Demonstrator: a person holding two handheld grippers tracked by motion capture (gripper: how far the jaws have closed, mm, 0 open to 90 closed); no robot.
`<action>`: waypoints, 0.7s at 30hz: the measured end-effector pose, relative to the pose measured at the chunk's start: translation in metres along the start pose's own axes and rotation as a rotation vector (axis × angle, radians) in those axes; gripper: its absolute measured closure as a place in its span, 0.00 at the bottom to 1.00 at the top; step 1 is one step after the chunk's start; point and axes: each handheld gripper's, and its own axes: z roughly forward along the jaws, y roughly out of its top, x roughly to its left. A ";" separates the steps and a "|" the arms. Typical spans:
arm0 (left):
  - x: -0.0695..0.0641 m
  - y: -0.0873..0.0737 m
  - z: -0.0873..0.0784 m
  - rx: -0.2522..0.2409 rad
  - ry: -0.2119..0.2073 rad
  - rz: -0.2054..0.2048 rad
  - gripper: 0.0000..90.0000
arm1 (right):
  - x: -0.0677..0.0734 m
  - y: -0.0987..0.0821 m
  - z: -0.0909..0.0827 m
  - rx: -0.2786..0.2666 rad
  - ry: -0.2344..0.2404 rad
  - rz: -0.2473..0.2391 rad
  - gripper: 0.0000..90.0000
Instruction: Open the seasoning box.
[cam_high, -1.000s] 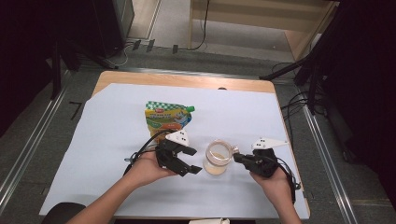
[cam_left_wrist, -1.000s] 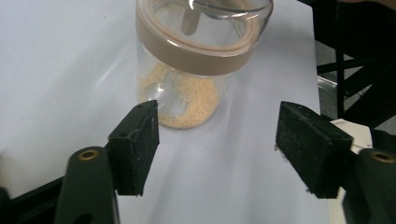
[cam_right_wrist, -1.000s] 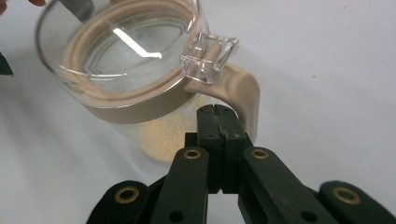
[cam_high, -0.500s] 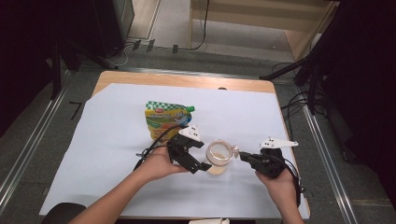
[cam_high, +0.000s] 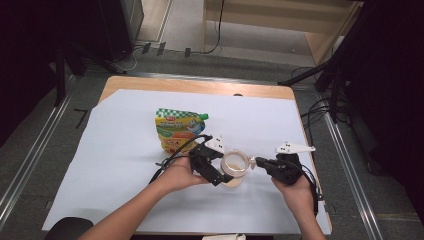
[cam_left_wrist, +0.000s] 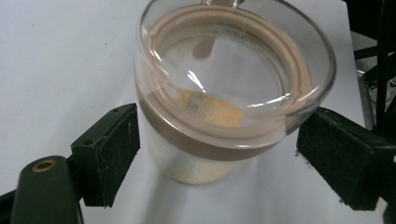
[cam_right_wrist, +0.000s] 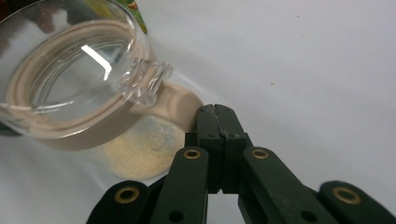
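A clear jar (cam_high: 234, 167) with a tan-ringed lid stands near the front of the white-covered worktop (cam_high: 115, 165), some pale yellow powder in its bottom. The left tongs (cam_left_wrist: 217, 156) are spread, one jaw on each side of the jar just below the lid band, apparently not quite touching it. The right tongs (cam_right_wrist: 215, 116) are pressed together, their tip just beside the lid's tan tab. A green and yellow pouch (cam_high: 176, 129) lies behind the jar.

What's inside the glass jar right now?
A thin layer of yellowish powder lies on the bottom of the jar; the clear lid is on, and glare blurs its extent.
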 end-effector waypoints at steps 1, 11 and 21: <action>-0.001 0.001 0.002 0.000 0.011 0.012 0.16 | -0.002 0.001 0.002 -0.001 0.003 0.000 1.00; -0.005 0.005 0.007 -0.043 0.047 0.064 0.12 | -0.009 -0.001 0.015 0.014 0.015 0.025 1.00; -0.004 0.010 0.007 -0.035 0.042 0.090 0.12 | -0.007 -0.002 0.014 0.021 0.008 0.024 1.00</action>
